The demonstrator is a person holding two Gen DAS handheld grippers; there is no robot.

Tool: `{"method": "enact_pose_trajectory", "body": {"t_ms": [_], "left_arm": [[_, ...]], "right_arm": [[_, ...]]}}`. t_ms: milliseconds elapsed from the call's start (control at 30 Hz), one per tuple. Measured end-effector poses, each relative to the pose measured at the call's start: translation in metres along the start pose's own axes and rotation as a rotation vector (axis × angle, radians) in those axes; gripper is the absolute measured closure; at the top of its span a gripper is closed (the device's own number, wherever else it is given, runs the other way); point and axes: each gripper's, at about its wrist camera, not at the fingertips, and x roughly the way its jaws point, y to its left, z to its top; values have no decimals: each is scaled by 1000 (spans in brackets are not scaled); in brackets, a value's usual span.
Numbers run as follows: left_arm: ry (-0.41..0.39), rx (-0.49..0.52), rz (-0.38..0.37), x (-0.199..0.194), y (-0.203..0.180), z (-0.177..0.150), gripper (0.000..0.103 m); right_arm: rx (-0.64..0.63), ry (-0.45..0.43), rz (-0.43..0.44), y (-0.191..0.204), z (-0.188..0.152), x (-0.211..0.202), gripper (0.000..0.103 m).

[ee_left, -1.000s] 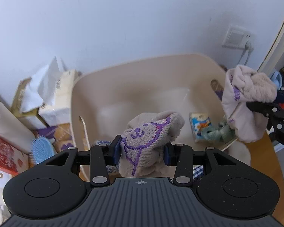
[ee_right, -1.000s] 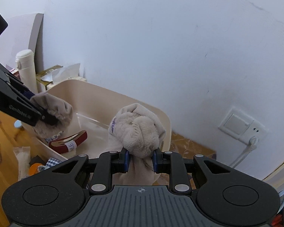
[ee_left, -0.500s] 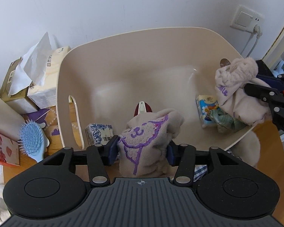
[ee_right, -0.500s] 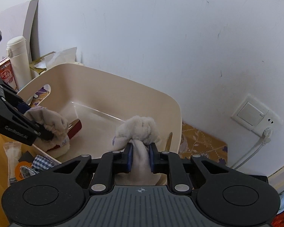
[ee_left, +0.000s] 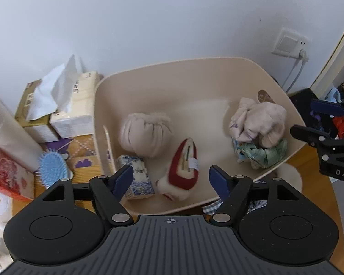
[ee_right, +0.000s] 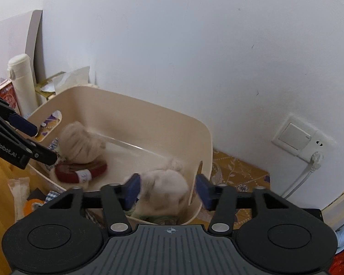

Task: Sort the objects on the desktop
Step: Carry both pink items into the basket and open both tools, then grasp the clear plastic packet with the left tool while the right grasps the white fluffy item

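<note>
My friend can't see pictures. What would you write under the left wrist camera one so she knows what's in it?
The open left hand-held gripper hovers over a beige tub holding two bundled beige socks, a red slipper and a blue-white tissue pack. A blue hairbrush and tissue boxes sit to its left.
</note>
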Motion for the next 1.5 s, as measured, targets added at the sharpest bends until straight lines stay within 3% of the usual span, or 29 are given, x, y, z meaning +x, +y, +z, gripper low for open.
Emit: {"method": "enact_pose_trajectory", "body": {"t_ms": [267,400,933,1333,1500], "left_arm": [[-31,16,31,-33,9,-23,22],[-11,12,52,-36,15,-34,21],[178,-72,121,8,22,-85,21],[260,-217,119,45,31,-90,21],[285,-234,122,59,27,-92,21]], "right_arm": [[21,-10,-25,-2,-14,-27,9],[25,7,-38,-5,-28,-36,3],[-31,164,3,4,-87,-18,0],[-67,256,45,14,-107,22,0],[-51,278,40,14,-112,37,0]]}}
